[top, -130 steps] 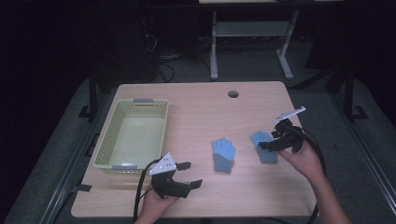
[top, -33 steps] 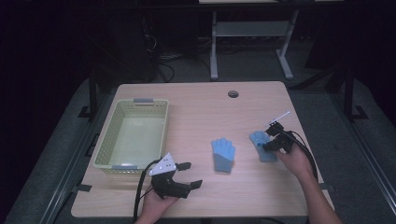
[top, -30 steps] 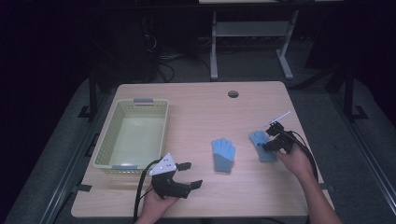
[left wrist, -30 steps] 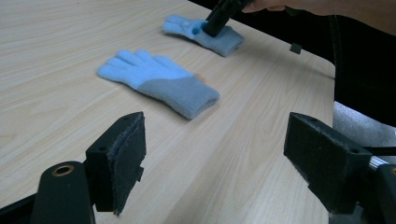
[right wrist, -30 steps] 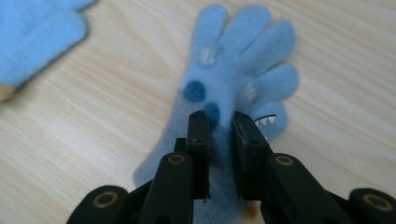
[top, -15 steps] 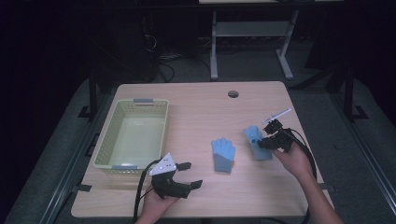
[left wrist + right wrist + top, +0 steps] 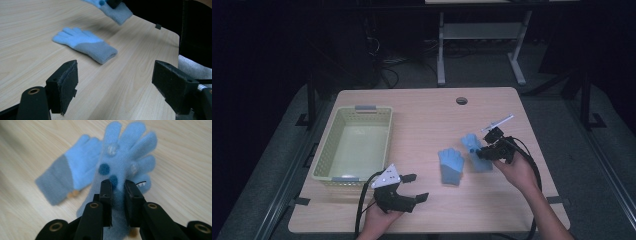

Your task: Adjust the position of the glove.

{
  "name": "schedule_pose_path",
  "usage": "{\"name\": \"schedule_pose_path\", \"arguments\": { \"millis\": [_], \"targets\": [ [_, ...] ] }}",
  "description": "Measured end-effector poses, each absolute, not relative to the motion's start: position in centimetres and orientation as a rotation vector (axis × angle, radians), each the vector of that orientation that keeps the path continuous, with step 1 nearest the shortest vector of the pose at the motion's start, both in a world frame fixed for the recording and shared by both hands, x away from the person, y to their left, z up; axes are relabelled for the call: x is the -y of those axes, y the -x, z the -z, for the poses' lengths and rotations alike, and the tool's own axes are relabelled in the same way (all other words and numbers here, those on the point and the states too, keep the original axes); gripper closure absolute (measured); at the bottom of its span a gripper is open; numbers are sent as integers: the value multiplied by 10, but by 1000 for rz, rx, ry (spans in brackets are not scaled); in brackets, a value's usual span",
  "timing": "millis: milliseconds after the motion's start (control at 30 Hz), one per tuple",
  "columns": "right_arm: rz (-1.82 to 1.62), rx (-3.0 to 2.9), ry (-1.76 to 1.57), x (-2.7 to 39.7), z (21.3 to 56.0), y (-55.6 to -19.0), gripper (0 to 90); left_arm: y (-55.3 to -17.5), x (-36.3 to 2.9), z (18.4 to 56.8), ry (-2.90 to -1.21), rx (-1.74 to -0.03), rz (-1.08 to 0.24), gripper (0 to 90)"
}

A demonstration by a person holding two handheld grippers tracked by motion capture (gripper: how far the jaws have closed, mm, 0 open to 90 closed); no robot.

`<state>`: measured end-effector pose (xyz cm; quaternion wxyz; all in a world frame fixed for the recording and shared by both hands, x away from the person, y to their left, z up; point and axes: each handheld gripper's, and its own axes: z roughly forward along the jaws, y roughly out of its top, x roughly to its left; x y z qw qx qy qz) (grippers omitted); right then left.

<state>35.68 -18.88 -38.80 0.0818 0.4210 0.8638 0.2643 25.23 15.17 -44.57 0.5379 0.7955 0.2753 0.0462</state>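
Fleece glove [image 7: 125, 167], dotted, pinched; twin [image 7: 72, 175] flat, blurry.

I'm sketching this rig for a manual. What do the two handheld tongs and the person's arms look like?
Both tongs are black, each with two blocky jaws. The left tongs carry a grey three-cornered plate on top, fuzzy grey pads inside the jaws, and brass-coloured rivets. The right tongs bear a thin pale plate. A black cable trails from each. The forearms are bare, with no sleeves in view.
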Motion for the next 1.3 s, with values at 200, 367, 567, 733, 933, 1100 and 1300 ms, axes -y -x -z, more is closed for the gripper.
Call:
{"name": "schedule_pose_path", "arguments": {
  "millis": [200, 367, 567, 733, 933, 1100, 1300],
  "targets": [
    [-822, -2596, -1243, 176, 387, -355, 776, -252, -152, 446, -1890, -655, -110, 205],
    [-833, -2610, -1243, 165, 391, -353, 774, -252, -152, 445, -1891, -652, -111, 205],
    [-857, -2617, -1256, 159, 393, -353, 774, -252, -152, 445, -1894, -651, -112, 206],
    [-877, -2621, -1257, 152, 396, -352, 771, -252, -152, 445, -1886, -650, -114, 205],
    [-934, -2612, -1278, 144, 398, -351, 770, -252, -153, 445, -1884, -649, -115, 206],
    [-952, -2606, -1297, 139, 403, -351, 766, -252, -154, 445, -1891, -643, -120, 206],
    [-965, -2604, -1310, 133, 406, -350, 760, -252, -154, 444, -1893, -643, -122, 206]
  ]
}}
